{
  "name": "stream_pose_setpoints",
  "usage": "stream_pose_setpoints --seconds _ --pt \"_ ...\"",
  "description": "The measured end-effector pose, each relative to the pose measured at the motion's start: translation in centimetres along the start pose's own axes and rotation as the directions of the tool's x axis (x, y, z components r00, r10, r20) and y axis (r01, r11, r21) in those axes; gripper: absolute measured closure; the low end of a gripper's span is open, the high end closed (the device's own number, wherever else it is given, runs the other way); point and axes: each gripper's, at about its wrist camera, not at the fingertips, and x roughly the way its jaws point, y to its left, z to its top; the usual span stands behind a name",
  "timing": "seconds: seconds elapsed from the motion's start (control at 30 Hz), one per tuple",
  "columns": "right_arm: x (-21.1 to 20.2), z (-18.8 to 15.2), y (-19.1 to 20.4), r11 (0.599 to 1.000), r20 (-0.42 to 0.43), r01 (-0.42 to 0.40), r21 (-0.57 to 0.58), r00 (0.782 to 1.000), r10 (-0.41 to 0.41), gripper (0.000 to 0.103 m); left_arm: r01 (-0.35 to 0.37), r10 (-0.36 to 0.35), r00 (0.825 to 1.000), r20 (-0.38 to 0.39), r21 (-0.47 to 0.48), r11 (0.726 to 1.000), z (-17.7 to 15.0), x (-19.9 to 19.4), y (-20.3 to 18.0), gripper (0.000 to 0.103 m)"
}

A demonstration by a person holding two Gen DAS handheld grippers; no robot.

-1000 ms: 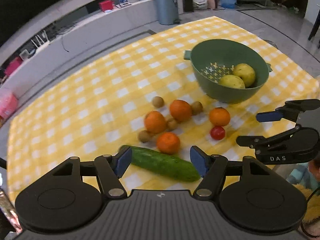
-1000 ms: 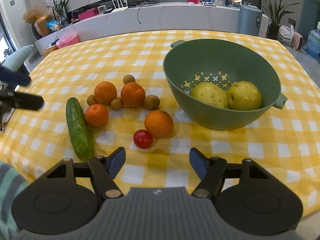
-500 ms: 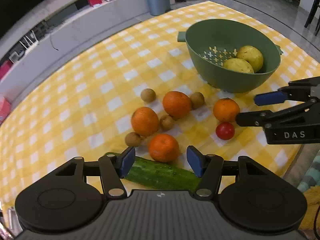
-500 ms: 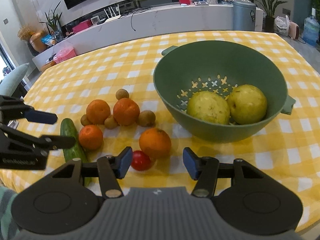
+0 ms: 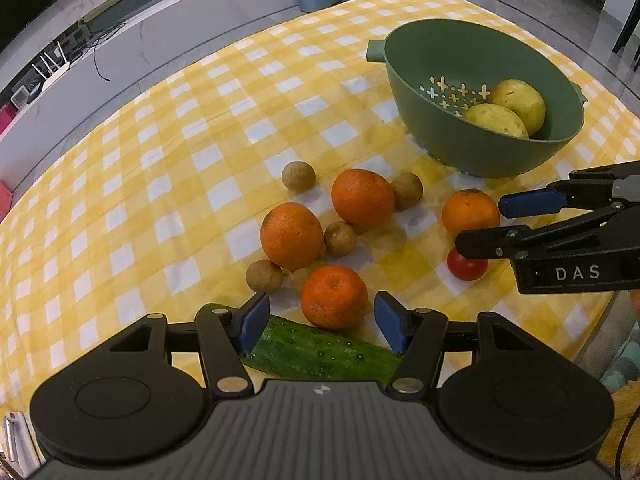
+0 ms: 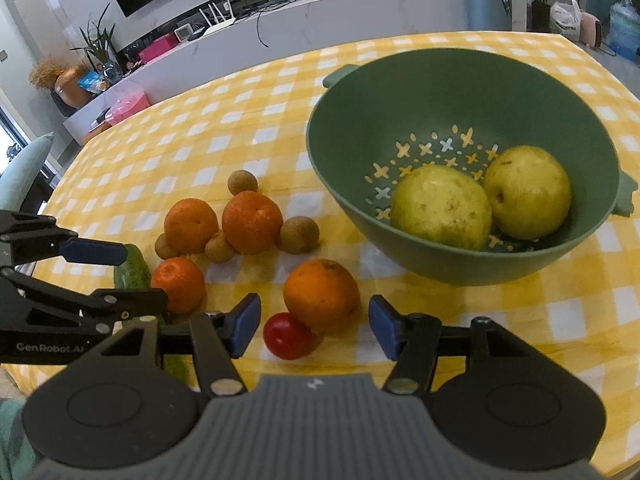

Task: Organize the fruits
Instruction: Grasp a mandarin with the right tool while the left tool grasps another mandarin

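Here, both grippers' jaws gape empty, the right's opening, over a yellow-checked tablecloth [image 6: 224,128] beside a grey counter [image 6: 320,28].

Even, soft indoor light fills both views, bright with no harsh glare. Fruit casts faint, blurred shadows on the yellow checked tablecloth [image 5: 168,168], falling toward 4 o'clock. Fisheye bending curves the counter [image 6: 320,24] and cloth squares near every edge. The centre is sharp; the room beyond 12 o'clock looks slightly soft
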Motion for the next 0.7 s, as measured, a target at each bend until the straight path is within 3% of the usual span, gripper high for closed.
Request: stream_pose_setpoints --seconds 0.33,0.4,0.7 --pt "1.0 -0.1 -1.0 0.998 -0.005 -0.013 0.066 1.0 0.014 0.054 -0.015 0.015 1.0 -0.011 -0.019 1.0 0.0 0.8 -0.1 0.032" --pt "0.9 -0.1 -0.7 0.999 0.002 -0.017 0.045 1.0 0.017 0.061 -0.026 0.026 1.0 -0.016 -0.016 1.0 0.0 1.0 -0.2 0.032" --pt "-1.0 -0.1 -0.6 0.999 0.008 0.02 -0.03 1.0 -0.02 0.061 -0.053 0.053 0.998 -0.038 0.002 0.999 0.2 2.0 -1.0 0.032"
